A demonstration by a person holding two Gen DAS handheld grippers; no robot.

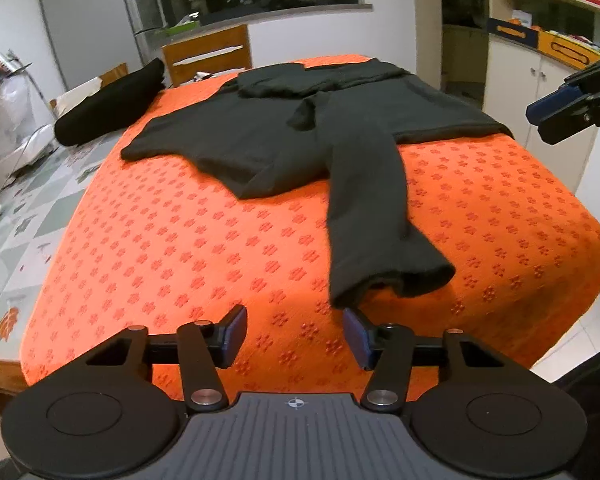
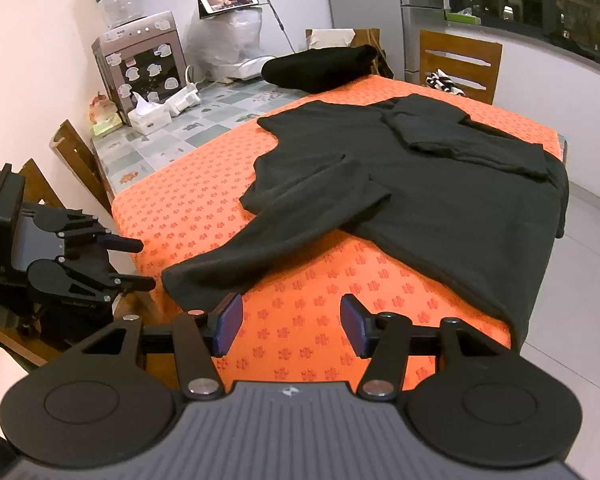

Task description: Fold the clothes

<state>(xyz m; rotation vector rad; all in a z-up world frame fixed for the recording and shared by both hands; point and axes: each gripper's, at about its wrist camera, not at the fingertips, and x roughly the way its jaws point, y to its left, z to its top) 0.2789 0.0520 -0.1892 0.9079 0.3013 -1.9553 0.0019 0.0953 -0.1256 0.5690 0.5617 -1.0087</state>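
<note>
Sweater (image 1: 300, 136) spread on orange cloth (image 1: 160, 240); folded black garment (image 1: 112, 104) beyond; left gripper (image 1: 295, 336) and right gripper (image 2: 291, 323) both released, empty.

Plenty of open orange cloth (image 1: 160, 248) up front, nothing on it. The dark sweater (image 1: 260, 136) fills the far half, one sleeve (image 1: 364, 208) running toward the near edge. A folded black pile (image 2: 320, 66) and chairs (image 2: 460, 60) crowd the far side.
</note>
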